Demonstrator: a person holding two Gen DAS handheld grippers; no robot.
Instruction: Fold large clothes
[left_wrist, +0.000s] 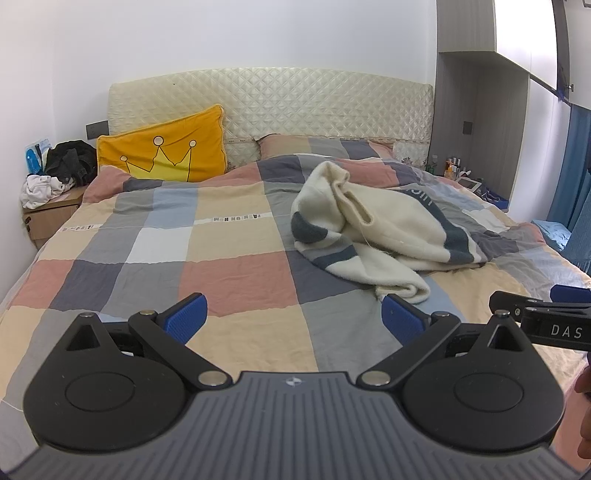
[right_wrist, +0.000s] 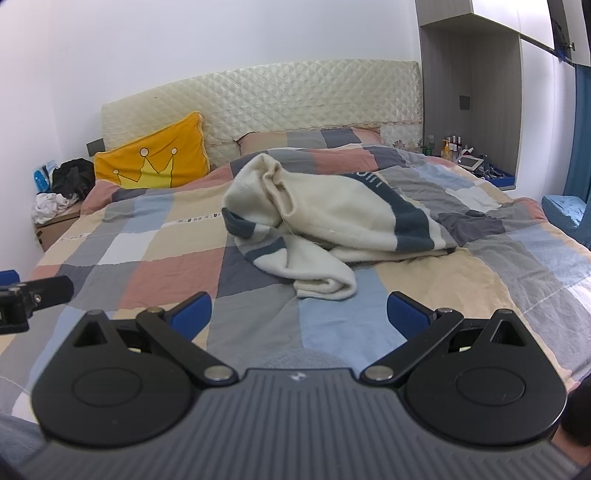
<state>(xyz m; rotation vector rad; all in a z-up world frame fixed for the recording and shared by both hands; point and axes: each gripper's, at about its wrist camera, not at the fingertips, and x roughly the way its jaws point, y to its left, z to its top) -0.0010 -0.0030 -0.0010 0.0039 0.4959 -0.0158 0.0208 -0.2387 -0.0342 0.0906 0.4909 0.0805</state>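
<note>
The bed (left_wrist: 155, 236), spread with a checked quilt (right_wrist: 155, 258), carried the one garment of the task: a cream sweater with dark blue stripes (right_wrist: 332, 218). It lay in a crumpled heap toward the right middle of the quilt, one sleeve (right_wrist: 325, 284) trailing toward the cameras. By the look of it, folding had not begun; the sweater still needed spreading flat before any fold.

The left tongs (left_wrist: 293, 314) stood wide apart and empty, above the quilt and short of the sleeve. The right tongs (right_wrist: 299, 314) were likewise wide, gripping nothing, the sleeve end just beyond them.
</note>
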